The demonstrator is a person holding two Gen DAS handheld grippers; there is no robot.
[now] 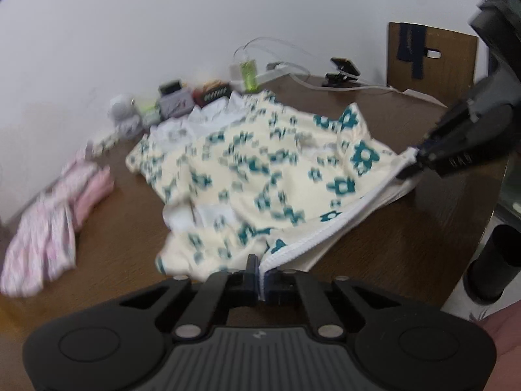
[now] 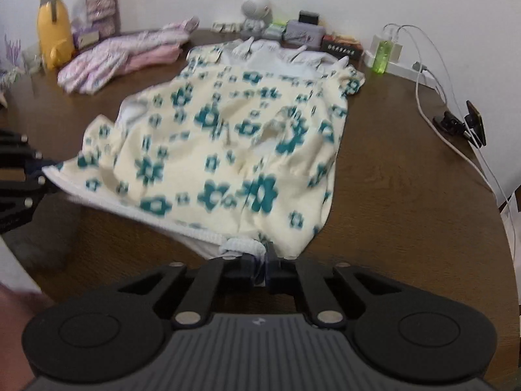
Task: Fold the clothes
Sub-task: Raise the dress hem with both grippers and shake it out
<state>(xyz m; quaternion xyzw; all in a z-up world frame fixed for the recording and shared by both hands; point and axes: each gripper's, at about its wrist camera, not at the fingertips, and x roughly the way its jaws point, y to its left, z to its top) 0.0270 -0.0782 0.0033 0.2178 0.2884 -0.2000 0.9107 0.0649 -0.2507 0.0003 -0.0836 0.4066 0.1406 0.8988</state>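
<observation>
A: Where does the left claw (image 1: 262, 280) stand?

B: Its jaws are pressed together on the white ribbed hem of the flowered garment (image 1: 260, 169), at the near left corner of that hem. In the right wrist view the same claw (image 2: 45, 171) shows at the left edge, with the hem corner in it.

A: And the right claw (image 2: 263, 268)?

B: Clamped too, on a bunched bit of the white hem at the near right corner. From the left wrist view it comes in from the right (image 1: 412, 163) and pinches the hem's other end, so the hem runs as a band between the two claws.

A: Where does the garment lie?

B: The cream cloth with teal flowers is spread over the middle of the brown counter (image 2: 407, 195), its white collar toward the far wall. The held hem looks raised a little off the wood, though blur makes that uncertain.

A: What is around it?

B: A pile of pink clothes (image 2: 130, 57) sits far left on the counter, well apart from the garment. A yellow figure (image 2: 53, 36) stands farther left. Along the far edge are a small white figurine (image 2: 255, 13), a green bottle (image 2: 382, 55) by a white power strip (image 2: 407, 65), and to the right a black clip (image 2: 462, 122) beside white cables.
</observation>
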